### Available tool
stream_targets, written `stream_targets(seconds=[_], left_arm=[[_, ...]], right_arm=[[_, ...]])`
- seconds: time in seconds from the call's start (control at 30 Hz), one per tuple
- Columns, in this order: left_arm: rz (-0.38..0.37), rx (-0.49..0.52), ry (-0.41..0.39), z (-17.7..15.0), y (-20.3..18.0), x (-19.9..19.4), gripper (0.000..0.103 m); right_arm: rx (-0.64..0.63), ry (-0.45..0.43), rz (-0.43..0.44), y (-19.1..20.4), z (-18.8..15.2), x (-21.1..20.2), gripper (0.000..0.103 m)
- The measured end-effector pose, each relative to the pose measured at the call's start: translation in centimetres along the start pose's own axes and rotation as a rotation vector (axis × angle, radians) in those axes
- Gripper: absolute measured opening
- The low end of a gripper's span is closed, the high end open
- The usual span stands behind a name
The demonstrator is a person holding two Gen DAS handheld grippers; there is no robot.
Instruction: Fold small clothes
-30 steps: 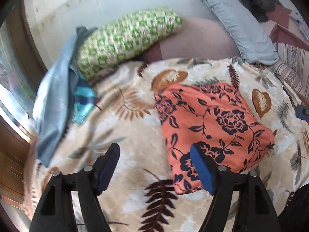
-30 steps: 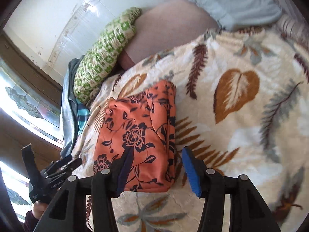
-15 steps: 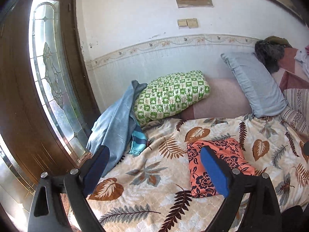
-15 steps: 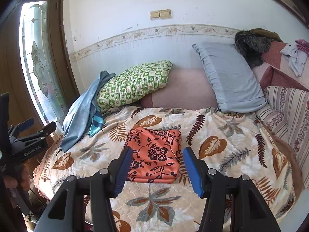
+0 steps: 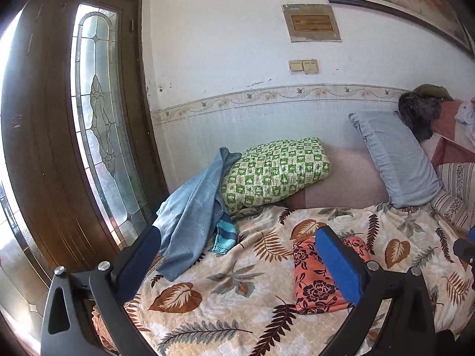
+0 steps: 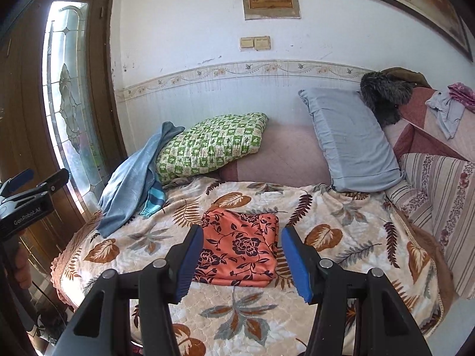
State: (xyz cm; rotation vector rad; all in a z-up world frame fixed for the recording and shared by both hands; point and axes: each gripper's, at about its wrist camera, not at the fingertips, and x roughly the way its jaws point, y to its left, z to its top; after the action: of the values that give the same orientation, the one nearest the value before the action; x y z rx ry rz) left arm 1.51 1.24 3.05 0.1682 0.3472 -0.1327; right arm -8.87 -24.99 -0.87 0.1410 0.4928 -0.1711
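Note:
An orange floral garment (image 6: 242, 250) lies folded into a flat rectangle on the leaf-print blanket (image 6: 341, 222); it also shows in the left wrist view (image 5: 314, 279), partly behind a blue pad. My left gripper (image 5: 237, 255) is open and empty, held back from the bed at its left side. My right gripper (image 6: 242, 259) is open and empty, held in front of and above the garment. The left gripper also shows at the left edge of the right wrist view (image 6: 26, 190).
A blue garment (image 6: 130, 178) lies heaped at the bed's left end beside a green checked pillow (image 6: 207, 145). A grey-blue pillow (image 6: 350, 142) leans at the back right. A wooden door with a glass panel (image 5: 95, 124) stands on the left.
Both grippers have pulled back and up from the folded orange garment, which now looks smaller and farther. The garment lies still.

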Motion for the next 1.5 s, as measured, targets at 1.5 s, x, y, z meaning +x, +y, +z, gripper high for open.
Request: stream_targets(seconds=[1.5], left_arm=[[0.064, -0.012, 0.015, -0.3, 1.3, -0.4, 0.103]], right_arm=[[-0.033, 0.061, 0.065, 3.8, 0.6, 1.7, 0.059]])
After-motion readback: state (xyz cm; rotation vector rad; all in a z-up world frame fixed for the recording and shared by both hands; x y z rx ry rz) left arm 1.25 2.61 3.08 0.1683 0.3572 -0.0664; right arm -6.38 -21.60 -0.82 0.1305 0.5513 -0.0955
